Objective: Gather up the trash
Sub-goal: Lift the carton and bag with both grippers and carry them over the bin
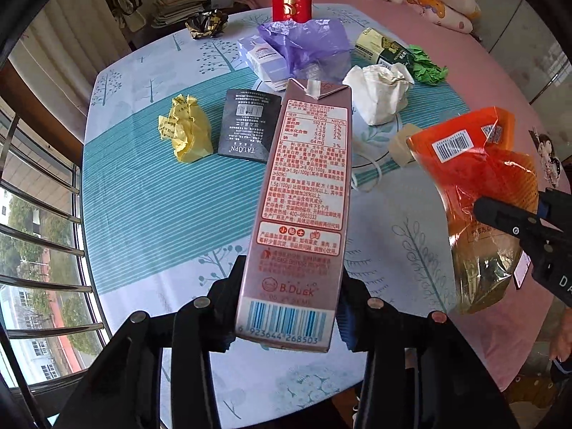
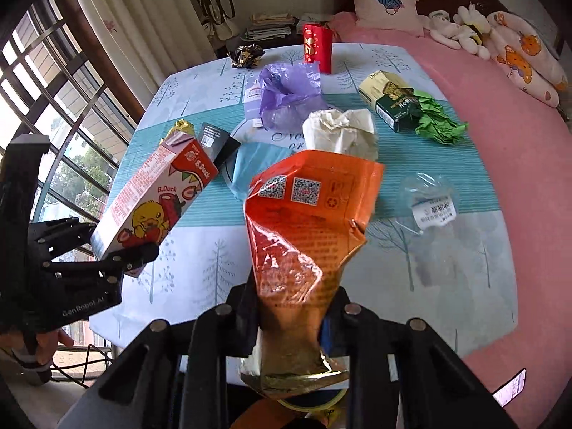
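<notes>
The left gripper [image 1: 286,307] has its jaws closed on the bottom end of a pink carton [image 1: 304,207], which stands out from them clear of the table [image 1: 150,214]; the right-wrist view shows the same carton [image 2: 150,207] lifted at a tilt. The right gripper [image 2: 293,321] has its jaws pinched narrow on the crumpled lower end of an orange bag [image 2: 307,221], also raised off the cloth. So two pieces are in hand, but no bin or sack for them shows in either view, and I judge neither is yet disposed of. Much is left on the table: a yellow wad [image 1: 186,132] and a black packet [image 1: 250,128] side by side, a purple bag [image 1: 304,46] lying over a white box [image 1: 261,60], a white wad [image 1: 379,93], a green wad [image 1: 427,66] touching a dark box [image 1: 379,48], a red envelope [image 1: 291,3] standing at the far edge, a gold bow [image 1: 205,23] near the far left corner, a blue sheet [image 2: 254,168] and a clear wrapper [image 2: 429,203]. A pale block [image 1: 404,143] sits just behind the orange bag. By this count the collecting looks barely begun: roughly ten pieces remain, and the two held ones need dropping first.
</notes>
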Demonstrator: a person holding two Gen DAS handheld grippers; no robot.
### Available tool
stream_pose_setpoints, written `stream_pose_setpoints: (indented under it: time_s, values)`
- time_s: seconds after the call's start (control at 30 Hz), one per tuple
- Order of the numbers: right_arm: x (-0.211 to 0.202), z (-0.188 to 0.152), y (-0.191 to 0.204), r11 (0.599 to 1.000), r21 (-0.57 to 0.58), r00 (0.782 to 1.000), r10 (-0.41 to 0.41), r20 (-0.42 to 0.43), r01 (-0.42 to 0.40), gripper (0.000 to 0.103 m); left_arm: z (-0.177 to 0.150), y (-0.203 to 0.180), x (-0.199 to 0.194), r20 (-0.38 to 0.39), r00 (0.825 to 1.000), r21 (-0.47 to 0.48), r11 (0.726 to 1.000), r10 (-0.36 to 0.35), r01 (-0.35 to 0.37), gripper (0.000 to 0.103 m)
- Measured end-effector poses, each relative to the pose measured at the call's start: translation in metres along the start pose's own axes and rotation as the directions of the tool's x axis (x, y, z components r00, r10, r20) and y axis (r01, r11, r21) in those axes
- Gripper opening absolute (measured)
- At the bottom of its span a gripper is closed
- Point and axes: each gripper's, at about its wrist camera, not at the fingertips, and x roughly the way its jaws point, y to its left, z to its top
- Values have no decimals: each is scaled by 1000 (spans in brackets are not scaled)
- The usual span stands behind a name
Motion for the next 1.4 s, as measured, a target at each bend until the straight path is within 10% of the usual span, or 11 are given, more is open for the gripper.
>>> stream_pose_setpoints:
  time_s: [0.43,0.87,1.4]
  values:
    - [-45,-86,-53,981,-175,996,85,4,-83,26,-77,-94,-48,88,991,-143,986,103,-90,42]
    - [-41,-192,-79,967,-172,978,171,-116,-190,26,-181,-175,-61,-11,979,-117,972,204,-204,42]
    - [121,-296,-93,999,36,958,9,-287,1,26,-248,-203,107,-235,966,-60,991,104,-121,42]
